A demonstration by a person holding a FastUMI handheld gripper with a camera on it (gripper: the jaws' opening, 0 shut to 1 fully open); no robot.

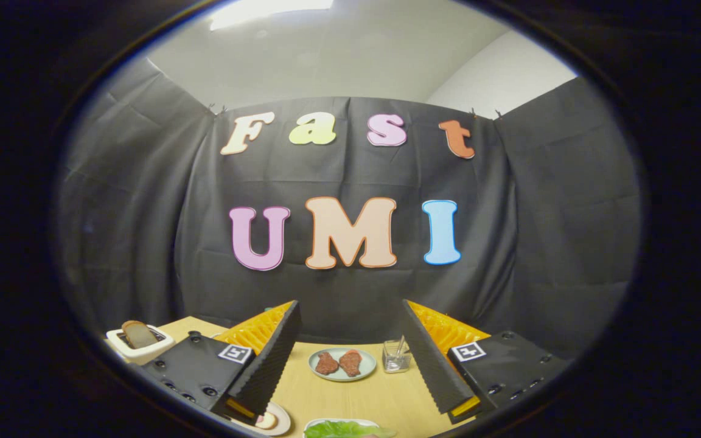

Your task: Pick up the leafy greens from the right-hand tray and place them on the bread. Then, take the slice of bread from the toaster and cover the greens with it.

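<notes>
Gripper spread wide, holding nothing — lower it over the leafy greens just below the fingers, centre them, then pinch the leaves lightly, clear of the tray rim.

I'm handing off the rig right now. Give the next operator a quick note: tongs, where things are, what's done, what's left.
Tongs: open, holding nothing, raised above the table.
Greens: on a plate just below the fingers, not yet picked.
Toast: standing in the toaster, beyond the left finger.
Plate with two brown pieces and a small glass lie ahead, between the fingers.
A plate by the left finger holds food I cannot identify.
Done: nothing.
Left: greens onto bread, then cover with toast.
</notes>
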